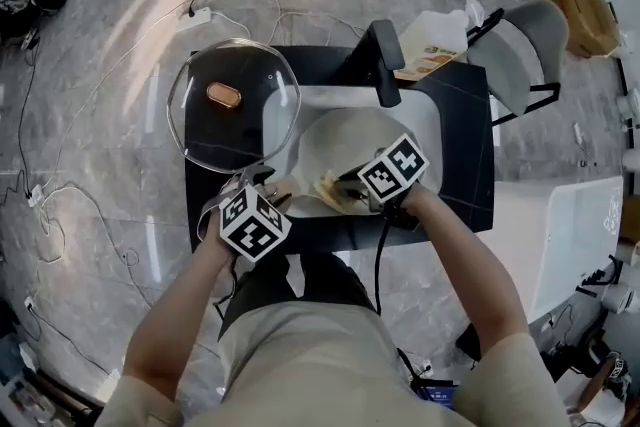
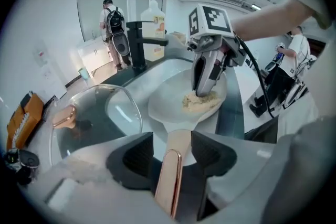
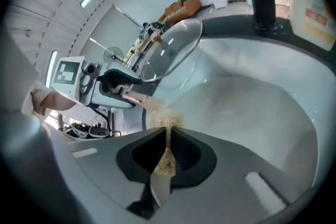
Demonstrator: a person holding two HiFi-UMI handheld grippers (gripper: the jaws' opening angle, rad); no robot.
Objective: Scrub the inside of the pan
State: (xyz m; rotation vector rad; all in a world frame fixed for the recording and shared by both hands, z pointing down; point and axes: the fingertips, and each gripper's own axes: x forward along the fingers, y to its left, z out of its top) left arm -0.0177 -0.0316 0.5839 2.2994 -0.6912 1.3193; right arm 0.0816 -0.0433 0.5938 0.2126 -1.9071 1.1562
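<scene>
Grey marbled floor strewn with cables surrounds a dark bench (image 1: pixel 470 165) holding a white sink (image 1: pixel 428 115) and a black tap (image 1: pixel 385 60). A pale cream round pan (image 1: pixel 350 140) sits in the sink, its copper-coloured handle (image 2: pixel 168 176) pointing towards the person. A round glass lid with a copper knob (image 1: pixel 235 105) rests to the left.

The left hand-held gripper (image 2: pixel 173 152) is released, its jaws apart on either side of the handle without pressing it. The right hand-held gripper (image 3: pixel 168 152) is clenched on a beige fibrous scouring pad (image 2: pixel 199 102), which is pressed against the pan's inner base.

The inside shows no grime or suds, so scrubbing seems well along, though how much remains is unclear. Only the left gripper view shows the pad meeting the pan. Only the right gripper view shows the pinch.
</scene>
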